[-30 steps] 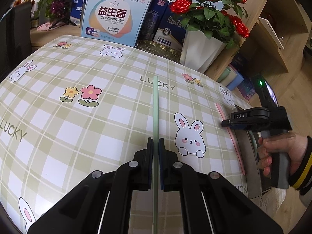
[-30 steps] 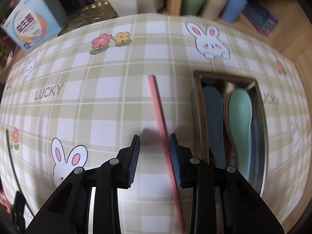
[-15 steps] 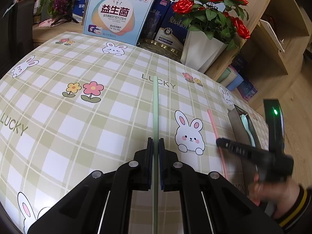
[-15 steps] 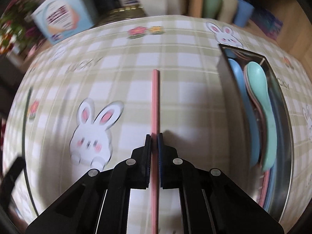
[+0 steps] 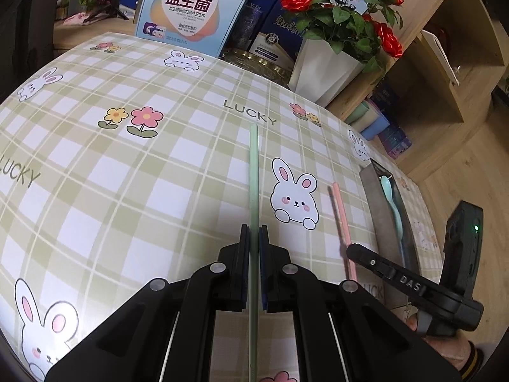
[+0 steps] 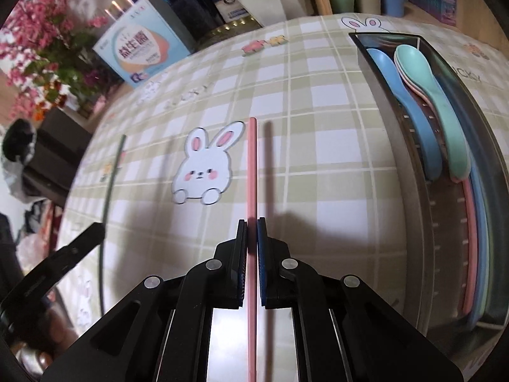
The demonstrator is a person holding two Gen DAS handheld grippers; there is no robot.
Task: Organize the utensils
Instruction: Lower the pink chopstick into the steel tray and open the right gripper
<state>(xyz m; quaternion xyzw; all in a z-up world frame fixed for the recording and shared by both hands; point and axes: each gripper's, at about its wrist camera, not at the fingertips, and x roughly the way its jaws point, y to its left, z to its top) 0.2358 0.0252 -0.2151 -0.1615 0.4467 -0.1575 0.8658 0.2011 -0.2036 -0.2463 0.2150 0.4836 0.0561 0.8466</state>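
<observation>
My left tool clamped on green chopstick; right tool clamped on pink chopstick, above counter

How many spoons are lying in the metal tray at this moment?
3 visible: a blue spoon on the left, a mint-green spoon beside it, and a pink spoon underneath that; more may be hidden.

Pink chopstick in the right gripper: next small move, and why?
Probably carry it right, over the metal tray, keeping it level. The right gripper is shut on the pink chopstick, whose shadow on the tablecloth suggests it is lifted. The tray already holds a blue spoon and a green spoon.
</observation>
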